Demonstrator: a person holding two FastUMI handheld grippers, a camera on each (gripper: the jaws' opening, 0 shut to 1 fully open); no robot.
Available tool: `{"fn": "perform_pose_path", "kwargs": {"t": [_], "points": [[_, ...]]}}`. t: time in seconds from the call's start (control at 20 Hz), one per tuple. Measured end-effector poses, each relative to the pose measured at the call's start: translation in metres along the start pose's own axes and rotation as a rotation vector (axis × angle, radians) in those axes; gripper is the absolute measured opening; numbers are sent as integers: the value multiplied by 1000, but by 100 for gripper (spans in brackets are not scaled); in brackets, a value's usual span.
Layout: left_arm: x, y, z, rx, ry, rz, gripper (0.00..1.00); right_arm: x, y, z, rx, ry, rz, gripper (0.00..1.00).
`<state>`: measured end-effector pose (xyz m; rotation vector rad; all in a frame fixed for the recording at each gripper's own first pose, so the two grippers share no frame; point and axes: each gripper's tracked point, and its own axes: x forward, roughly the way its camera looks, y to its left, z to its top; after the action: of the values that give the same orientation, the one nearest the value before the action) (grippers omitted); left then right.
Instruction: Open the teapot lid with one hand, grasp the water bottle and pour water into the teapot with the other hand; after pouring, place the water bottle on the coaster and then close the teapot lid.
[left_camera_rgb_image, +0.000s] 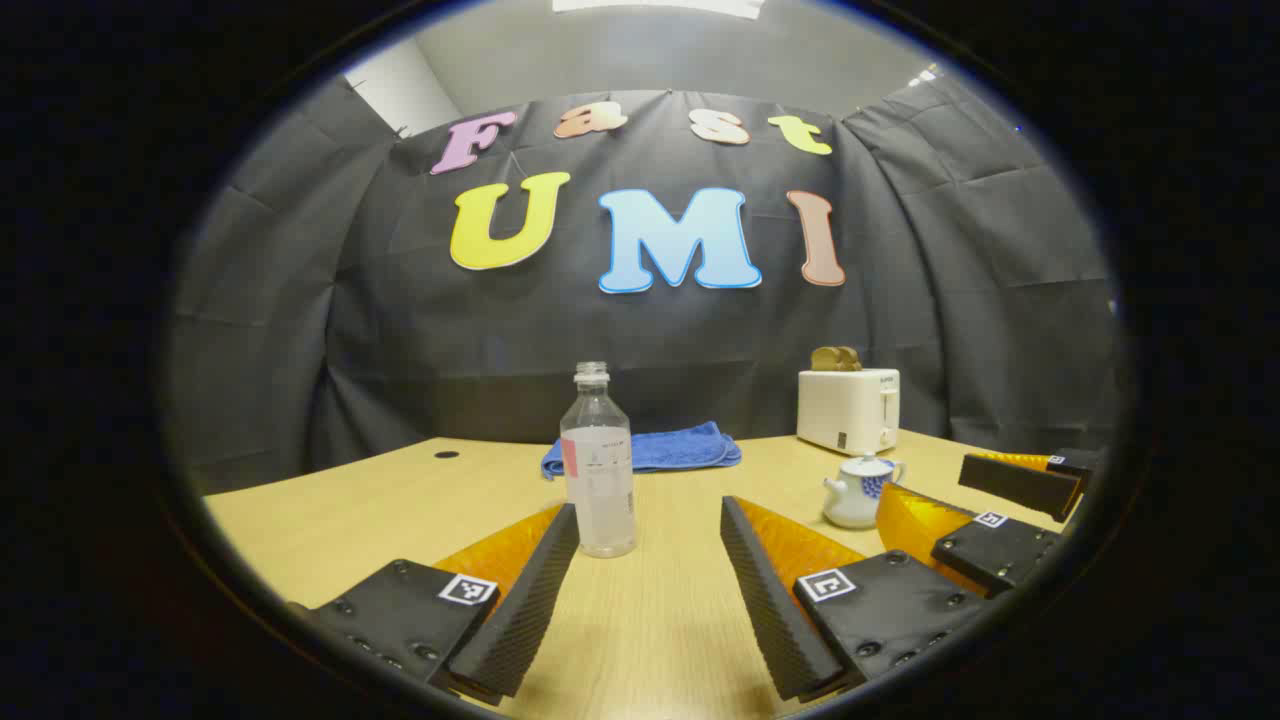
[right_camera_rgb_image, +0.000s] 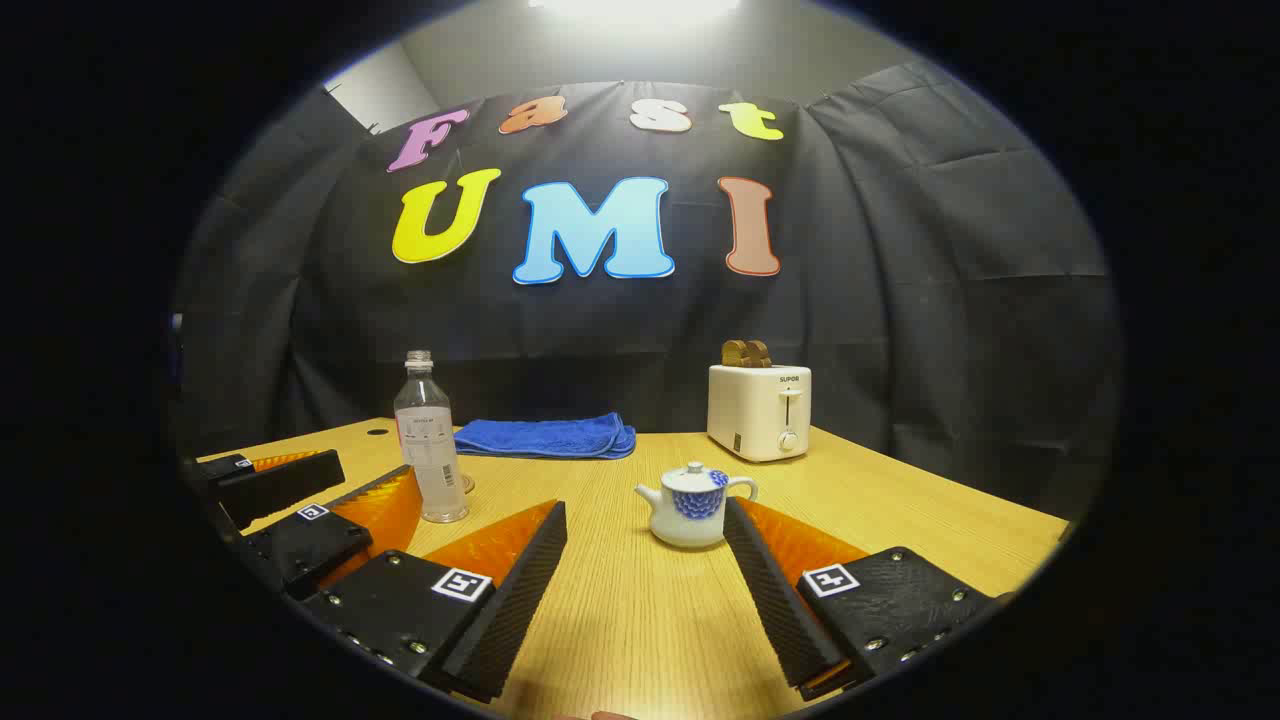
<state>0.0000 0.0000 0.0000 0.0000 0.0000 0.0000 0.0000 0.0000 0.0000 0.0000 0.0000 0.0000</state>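
A clear, uncapped water bottle (left_camera_rgb_image: 598, 470) stands upright on the wooden table (left_camera_rgb_image: 350, 510), just beyond and slightly left of the gap of my left gripper (left_camera_rgb_image: 648, 508), which is open and holds nothing. A small white teapot (right_camera_rgb_image: 692, 508) with a blue pattern sits with its lid (right_camera_rgb_image: 693, 470) on, directly ahead of my open right gripper (right_camera_rgb_image: 643, 508). In the right gripper view the bottle (right_camera_rgb_image: 428, 450) stands at the left with the left gripper (right_camera_rgb_image: 377, 467) beside it. A small pale disc (right_camera_rgb_image: 467, 486), possibly the coaster, peeks out at the bottle's base.
A white toaster (right_camera_rgb_image: 759, 410) with toast in its slots stands at the back right. A folded blue towel (right_camera_rgb_image: 545, 437) lies at the back by the black cloth wall. The right gripper (left_camera_rgb_image: 925, 480) appears open beside the teapot (left_camera_rgb_image: 858, 492) in the left gripper view.
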Motion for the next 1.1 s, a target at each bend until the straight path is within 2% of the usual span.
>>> {"fn": "perform_pose_path", "kwargs": {"t": [0.25, 0.4, 0.6, 0.75, 0.85, 1.1], "points": [[0, -3, 0, 0, 6, -16, 99, 0, 0, 0, 0, 1, 0, 97], [0, 4, 0, 0, 2, 17, 99, 0, -2, 0, 0, 4, -8, 97], [0, 3, 0, 1, 6, 17, 99, -1, 5, 0, -1, 2, 32, 97], [1, 4, 0, 3, 2, 23, 99, 0, 1, 0, 0, 1, 15, 97], [1, -1, 0, -1, 2, 0, 99, 1, -3, -1, 5, 10, -12, 97], [6, -8, -1, -24, 13, -57, 99, 12, -7, -4, -7, 30, 4, 95]]}}
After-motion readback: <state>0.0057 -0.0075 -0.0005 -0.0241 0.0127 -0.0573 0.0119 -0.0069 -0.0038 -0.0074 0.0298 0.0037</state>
